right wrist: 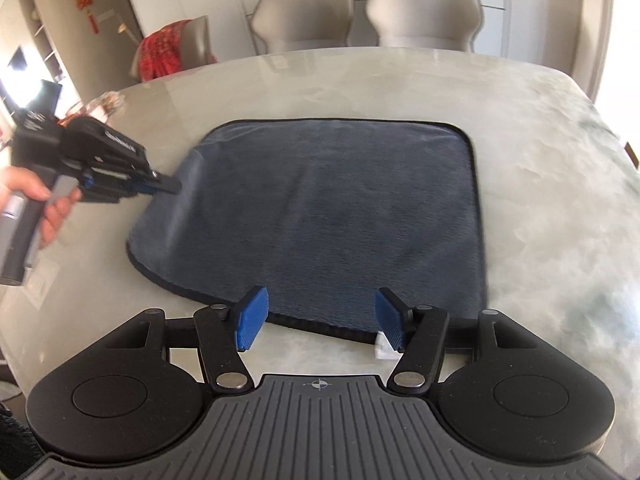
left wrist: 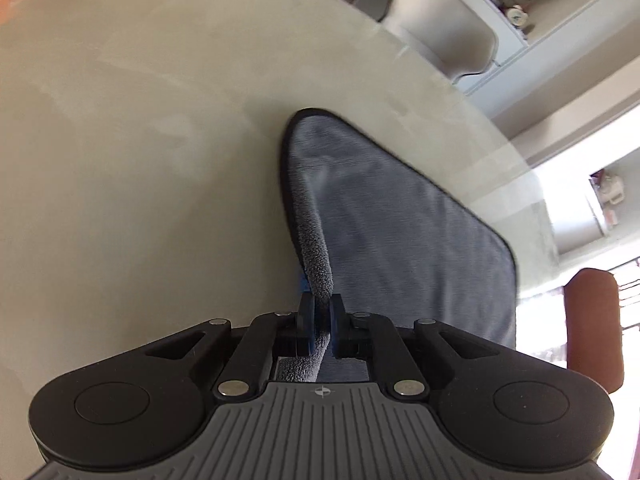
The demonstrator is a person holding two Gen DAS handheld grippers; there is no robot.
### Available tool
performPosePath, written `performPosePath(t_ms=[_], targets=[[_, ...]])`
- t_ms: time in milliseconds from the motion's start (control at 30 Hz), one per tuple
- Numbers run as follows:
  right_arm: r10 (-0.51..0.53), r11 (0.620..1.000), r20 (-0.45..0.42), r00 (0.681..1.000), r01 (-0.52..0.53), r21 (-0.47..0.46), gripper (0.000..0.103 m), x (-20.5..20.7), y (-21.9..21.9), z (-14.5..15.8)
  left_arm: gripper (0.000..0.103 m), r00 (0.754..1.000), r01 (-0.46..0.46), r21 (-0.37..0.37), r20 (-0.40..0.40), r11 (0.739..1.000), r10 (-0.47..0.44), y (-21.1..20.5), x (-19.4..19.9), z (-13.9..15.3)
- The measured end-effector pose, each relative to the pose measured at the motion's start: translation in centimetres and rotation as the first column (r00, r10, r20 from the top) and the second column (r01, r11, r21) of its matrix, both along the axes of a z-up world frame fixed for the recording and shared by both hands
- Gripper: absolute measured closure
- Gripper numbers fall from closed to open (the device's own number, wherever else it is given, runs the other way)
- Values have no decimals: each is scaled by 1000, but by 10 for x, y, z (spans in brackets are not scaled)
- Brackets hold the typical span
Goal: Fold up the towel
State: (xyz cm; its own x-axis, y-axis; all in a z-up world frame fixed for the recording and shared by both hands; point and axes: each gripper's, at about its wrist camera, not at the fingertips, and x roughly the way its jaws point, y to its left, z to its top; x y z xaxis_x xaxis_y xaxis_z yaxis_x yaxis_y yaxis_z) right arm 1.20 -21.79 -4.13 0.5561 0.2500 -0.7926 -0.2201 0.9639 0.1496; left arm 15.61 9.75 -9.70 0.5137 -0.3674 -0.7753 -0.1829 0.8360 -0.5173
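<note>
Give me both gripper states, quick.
Left gripper: closed on the towel's edge.
Right gripper: open, holding nothing, over the towel's near edge.

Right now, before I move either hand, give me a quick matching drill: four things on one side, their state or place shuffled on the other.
Things:
1. left gripper
2. right gripper
3. towel
4. white tag

States:
A. spread on the table, left edge lifted
B. jaws apart, holding nothing
C. peeking out at the towel's near edge
D. jaws clamped on the towel's edge

Pairs: 1-D, 2-B, 3-A, 4-C
</note>
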Motion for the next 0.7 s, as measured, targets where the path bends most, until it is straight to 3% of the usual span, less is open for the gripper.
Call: performPosePath(t_ms=[267, 433, 633, 700], targets=[[-78, 997, -1, 997, 78, 20, 39, -2, -30, -4, 97, 975, 210, -6, 69, 978, -209, -85, 25, 38], [-120, 992, -14, 993, 121, 26, 39, 0, -51, -7, 97, 931, 358, 38, 62, 933, -360, -158, 33, 38], [-153, 988, -36, 988, 154, 22, 39, 0, -73, -13, 96, 882, 464, 125, 30, 877, -471, -219, 25, 26], [-161, 987, -47, 986, 163, 20, 39, 1, -80, -15, 87, 865, 491, 163, 26, 856, -502, -234, 19, 24]])
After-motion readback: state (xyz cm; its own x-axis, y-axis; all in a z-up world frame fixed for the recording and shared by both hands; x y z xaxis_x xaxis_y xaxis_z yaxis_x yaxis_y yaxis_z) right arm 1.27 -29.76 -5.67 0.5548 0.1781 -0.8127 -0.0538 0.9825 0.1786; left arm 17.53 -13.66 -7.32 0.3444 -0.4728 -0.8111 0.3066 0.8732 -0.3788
